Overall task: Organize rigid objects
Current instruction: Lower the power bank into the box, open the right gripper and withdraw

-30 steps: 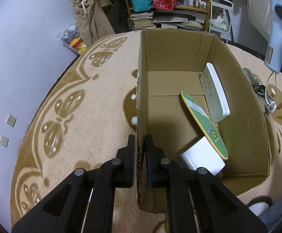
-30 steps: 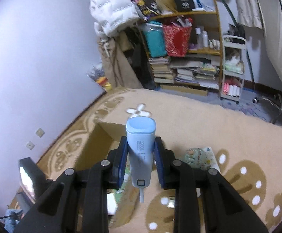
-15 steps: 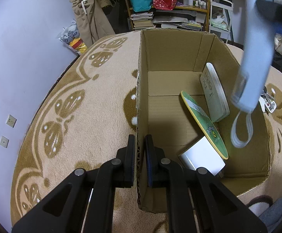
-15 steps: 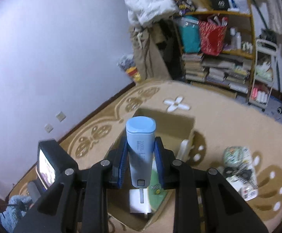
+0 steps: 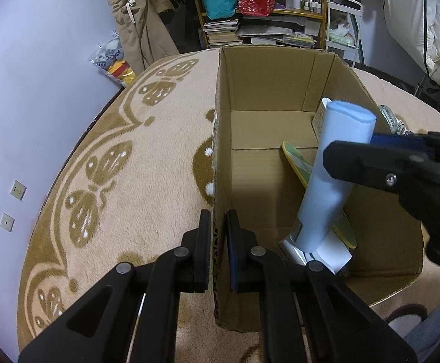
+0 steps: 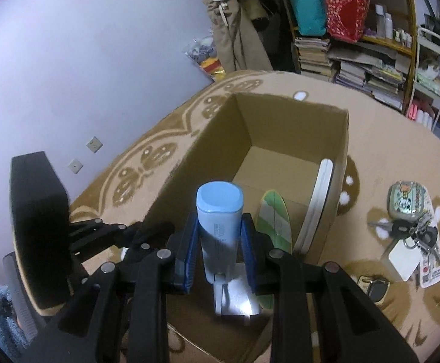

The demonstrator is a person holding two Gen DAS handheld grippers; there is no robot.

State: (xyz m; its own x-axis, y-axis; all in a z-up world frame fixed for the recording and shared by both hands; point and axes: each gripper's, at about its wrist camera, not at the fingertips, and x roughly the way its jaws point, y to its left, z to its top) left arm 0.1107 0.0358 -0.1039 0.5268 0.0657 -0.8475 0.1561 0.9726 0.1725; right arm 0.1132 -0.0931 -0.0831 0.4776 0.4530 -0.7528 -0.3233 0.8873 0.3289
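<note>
Packed: a green-rimmed disc (image 5: pixel 300 163), a white case (image 6: pixel 318 199) and a white box (image 5: pixel 332 255) lie in the cardboard box (image 5: pixel 268 78).
In hand: right gripper (image 6: pixel 220 242) fingers pinch a pale blue power bank (image 6: pixel 220 214), low inside the box.
Left gripper (image 5: pixel 218 248): fingers clamp the box wall.
Left to do: keys (image 6: pixel 416 236) and a small patterned case (image 6: pixel 407 201) on the rug (image 5: pixel 104 163), seen only in the right wrist view.

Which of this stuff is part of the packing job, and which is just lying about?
Job: cardboard box; blue power bank in right tool; left tool clamping box wall; green disc; keys.
Lying about: bookshelf; coats.
</note>
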